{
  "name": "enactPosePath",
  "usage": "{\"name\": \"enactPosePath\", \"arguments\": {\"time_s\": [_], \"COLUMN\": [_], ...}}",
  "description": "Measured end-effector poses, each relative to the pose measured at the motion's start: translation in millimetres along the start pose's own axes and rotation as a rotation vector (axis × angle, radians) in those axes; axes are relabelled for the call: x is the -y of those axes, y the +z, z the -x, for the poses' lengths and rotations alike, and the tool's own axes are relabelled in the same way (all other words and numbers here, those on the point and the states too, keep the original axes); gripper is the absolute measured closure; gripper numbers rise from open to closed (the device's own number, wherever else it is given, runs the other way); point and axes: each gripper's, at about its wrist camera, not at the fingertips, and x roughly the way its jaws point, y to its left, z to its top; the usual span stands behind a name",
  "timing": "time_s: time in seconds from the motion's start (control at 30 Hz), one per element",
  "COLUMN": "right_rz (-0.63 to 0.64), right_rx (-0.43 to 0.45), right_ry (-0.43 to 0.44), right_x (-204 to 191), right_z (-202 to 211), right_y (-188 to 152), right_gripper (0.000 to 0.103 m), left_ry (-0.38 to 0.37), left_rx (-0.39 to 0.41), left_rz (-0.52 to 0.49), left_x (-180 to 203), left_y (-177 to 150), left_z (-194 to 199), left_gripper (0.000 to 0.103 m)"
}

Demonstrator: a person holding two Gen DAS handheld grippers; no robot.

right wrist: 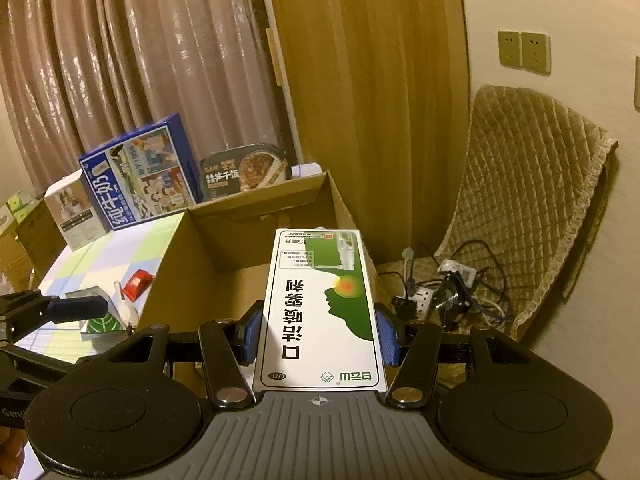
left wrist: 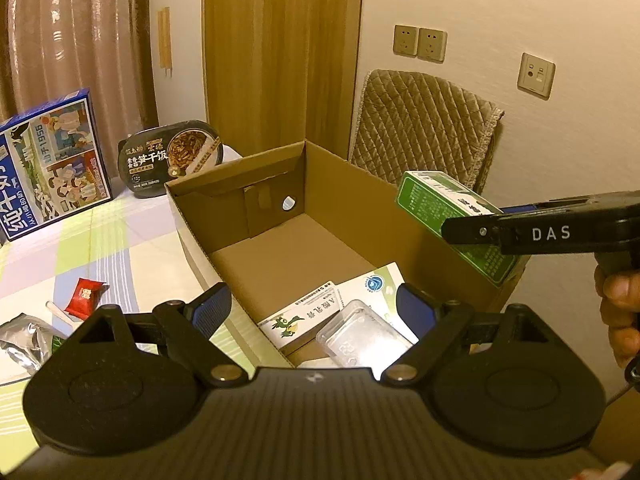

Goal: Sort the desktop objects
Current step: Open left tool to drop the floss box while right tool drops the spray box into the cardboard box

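1. Sorting is partly done: two white medicine cartons (left wrist: 320, 314) and a clear blister pack (left wrist: 362, 334) lie in the cardboard box (left wrist: 240, 184); a red sachet (left wrist: 84, 298) and a foil pouch (left wrist: 24, 336) wait on the checked tablecloth (left wrist: 132, 240).
2. Right gripper (right wrist: 318, 338) is clamped on the green-and-white spray box (right wrist: 324, 304), held over the cardboard box's right wall.
3. Its long axis runs straight ahead along the fingers, far end toward the curtain.
4. Left gripper (left wrist: 316, 306) hangs spread apart and empty.

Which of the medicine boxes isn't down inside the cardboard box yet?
The green and white box, clamped in the right gripper above the cardboard box. The other two lie flat on its floor.
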Motion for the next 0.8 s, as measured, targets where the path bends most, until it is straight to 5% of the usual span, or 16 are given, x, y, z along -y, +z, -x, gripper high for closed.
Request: {"name": "enactPosePath", "arguments": {"time_s": [0.13, 0.23, 0.8], "right_rz": [-0.014, -0.044, -0.050], "right_rx": [0.009, 0.018, 0.016], "right_ry": [0.034, 0.036, 0.019], "right_x": [-1, 1, -7], "right_z": [-4, -4, 30], "right_y": [3, 4, -4], "right_gripper": [0.050, 0.038, 0.032], "left_ry": [0.002, 0.004, 0.043], "left_rx": [0.002, 0.002, 0.022], "left_rz": [0.007, 0.010, 0.034], "left_x": [-4, -7, -25], "left_y": [-1, -2, -10], "left_z": [2, 4, 34], "left_gripper": [0.016, 0.016, 0.016]}}
